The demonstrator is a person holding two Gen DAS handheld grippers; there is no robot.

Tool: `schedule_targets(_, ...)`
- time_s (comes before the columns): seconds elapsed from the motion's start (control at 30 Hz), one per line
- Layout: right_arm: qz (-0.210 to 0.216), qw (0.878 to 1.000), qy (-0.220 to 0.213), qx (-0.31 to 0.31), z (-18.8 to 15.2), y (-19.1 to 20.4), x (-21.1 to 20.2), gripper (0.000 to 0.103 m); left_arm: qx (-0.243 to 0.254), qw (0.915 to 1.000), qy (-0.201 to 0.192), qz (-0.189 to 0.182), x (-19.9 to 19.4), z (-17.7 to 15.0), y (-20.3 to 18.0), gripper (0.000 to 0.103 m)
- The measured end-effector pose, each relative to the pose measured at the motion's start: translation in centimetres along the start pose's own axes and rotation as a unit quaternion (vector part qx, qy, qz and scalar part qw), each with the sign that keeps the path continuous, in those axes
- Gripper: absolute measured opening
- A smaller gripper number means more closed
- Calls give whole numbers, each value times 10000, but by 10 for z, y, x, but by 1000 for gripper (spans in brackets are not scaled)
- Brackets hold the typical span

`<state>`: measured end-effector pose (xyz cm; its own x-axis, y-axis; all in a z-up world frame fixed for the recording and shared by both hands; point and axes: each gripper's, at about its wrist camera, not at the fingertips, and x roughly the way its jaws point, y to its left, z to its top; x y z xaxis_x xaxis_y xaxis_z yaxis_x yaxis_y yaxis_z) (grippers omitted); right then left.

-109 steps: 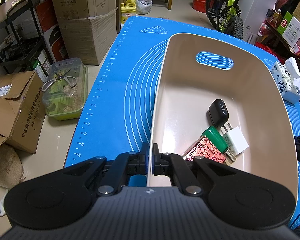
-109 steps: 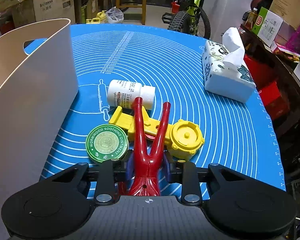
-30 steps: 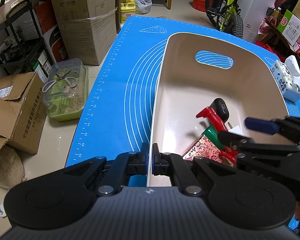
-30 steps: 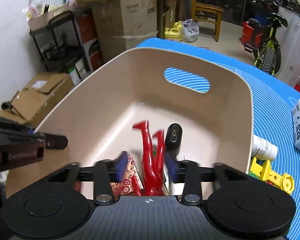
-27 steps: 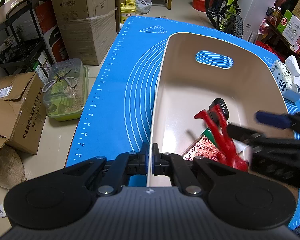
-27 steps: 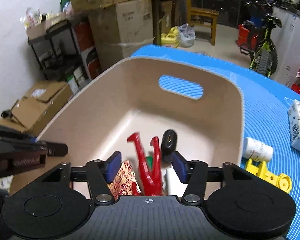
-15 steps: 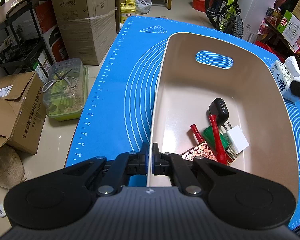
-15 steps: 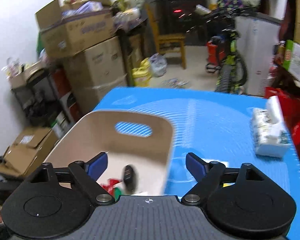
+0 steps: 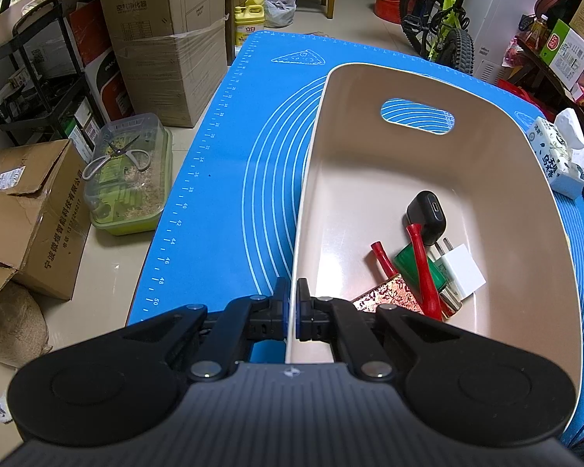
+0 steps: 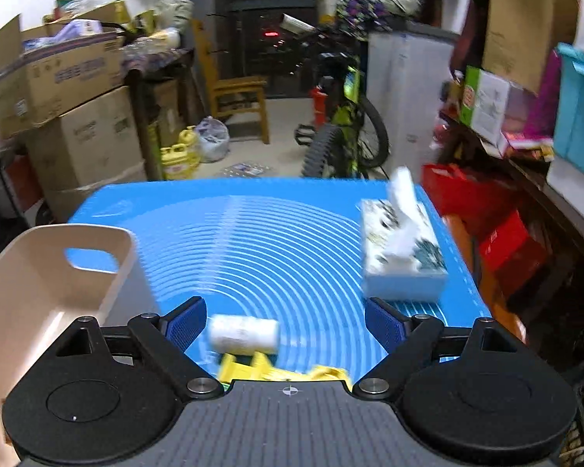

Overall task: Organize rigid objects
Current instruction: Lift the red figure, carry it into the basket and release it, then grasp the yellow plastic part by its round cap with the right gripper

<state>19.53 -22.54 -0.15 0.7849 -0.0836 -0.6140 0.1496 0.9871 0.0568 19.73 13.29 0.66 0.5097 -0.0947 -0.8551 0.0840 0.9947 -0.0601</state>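
Observation:
A beige bin (image 9: 486, 148) stands on the blue mat (image 9: 245, 148). My left gripper (image 9: 292, 311) is shut on the bin's near left wall. Inside the bin lie a red forked tool (image 9: 420, 264), a black case (image 9: 426, 216), a white plug (image 9: 461, 276), a green item (image 9: 412, 268) and a patterned red box (image 9: 385, 295). My right gripper (image 10: 284, 325) is open and empty above the mat, right of the bin (image 10: 58, 272). Below it lie a white bottle (image 10: 243, 332) and a yellow toy (image 10: 276, 369).
A tissue box (image 10: 403, 257) sits at the mat's right side, also in the left wrist view (image 9: 556, 159). Cardboard boxes (image 9: 167, 39), a clear container with scissors (image 9: 128, 171), a bicycle (image 10: 342, 116) and shelves surround the table.
My right gripper dropped the red forked tool into the bin, opened wide, and swung up and right out of the bin over the mat. My left gripper kept holding the bin wall.

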Motion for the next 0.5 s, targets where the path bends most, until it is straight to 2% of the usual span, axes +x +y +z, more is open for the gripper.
schedule_targets(0.23,109,9995,298,41,-28,-36,30,90,9,10000,-1,17,0,0,-1,5)
schedule_targets(0.5,334,9971,490,-487,-47,-38,49,90,25,10000,-5,32,0,-1,0,5)
